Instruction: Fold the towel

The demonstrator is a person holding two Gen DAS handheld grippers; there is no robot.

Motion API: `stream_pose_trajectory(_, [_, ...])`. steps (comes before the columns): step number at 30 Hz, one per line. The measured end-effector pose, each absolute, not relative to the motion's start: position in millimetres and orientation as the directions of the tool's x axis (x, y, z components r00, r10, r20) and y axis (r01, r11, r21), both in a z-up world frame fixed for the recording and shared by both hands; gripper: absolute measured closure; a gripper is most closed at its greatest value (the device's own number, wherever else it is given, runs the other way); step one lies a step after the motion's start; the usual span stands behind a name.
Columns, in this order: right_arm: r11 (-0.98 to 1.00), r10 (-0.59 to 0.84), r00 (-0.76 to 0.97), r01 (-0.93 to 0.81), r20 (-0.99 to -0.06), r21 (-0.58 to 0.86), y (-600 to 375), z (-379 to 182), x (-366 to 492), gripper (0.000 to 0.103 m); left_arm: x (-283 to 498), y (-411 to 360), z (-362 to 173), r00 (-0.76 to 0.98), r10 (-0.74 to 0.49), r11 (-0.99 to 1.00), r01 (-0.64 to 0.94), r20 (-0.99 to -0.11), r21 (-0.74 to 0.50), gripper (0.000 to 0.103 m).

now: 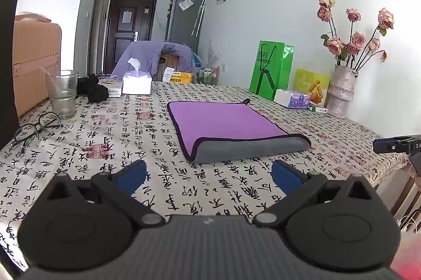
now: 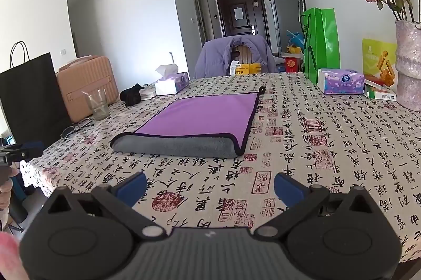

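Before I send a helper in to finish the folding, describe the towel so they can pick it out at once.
Start at the table with the calligraphy-print cloth. Near its middle, between the drinking glass on one side and the vase of pink roses on the other, lies the towel. It is the only flat cloth there: purple on top with a dark trim, its near edge folded back to show a grey underside.
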State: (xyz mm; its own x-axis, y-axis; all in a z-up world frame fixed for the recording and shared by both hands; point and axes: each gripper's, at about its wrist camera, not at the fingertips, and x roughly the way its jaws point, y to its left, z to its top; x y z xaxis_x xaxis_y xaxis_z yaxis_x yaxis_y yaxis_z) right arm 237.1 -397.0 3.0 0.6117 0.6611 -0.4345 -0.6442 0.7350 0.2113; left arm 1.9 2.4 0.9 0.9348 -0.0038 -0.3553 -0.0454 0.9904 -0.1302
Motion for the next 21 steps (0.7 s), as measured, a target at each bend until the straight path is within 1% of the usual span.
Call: stream_pose_trajectory(21, [0.733, 0.663, 0.608, -0.647, -0.437, 0.212, -395.9, 0.2, 236.3, 0.0, 1.6, 0.4, 0.6, 0.936, 0.0, 0.99, -0.049, -0.352, -0.129, 0.0])
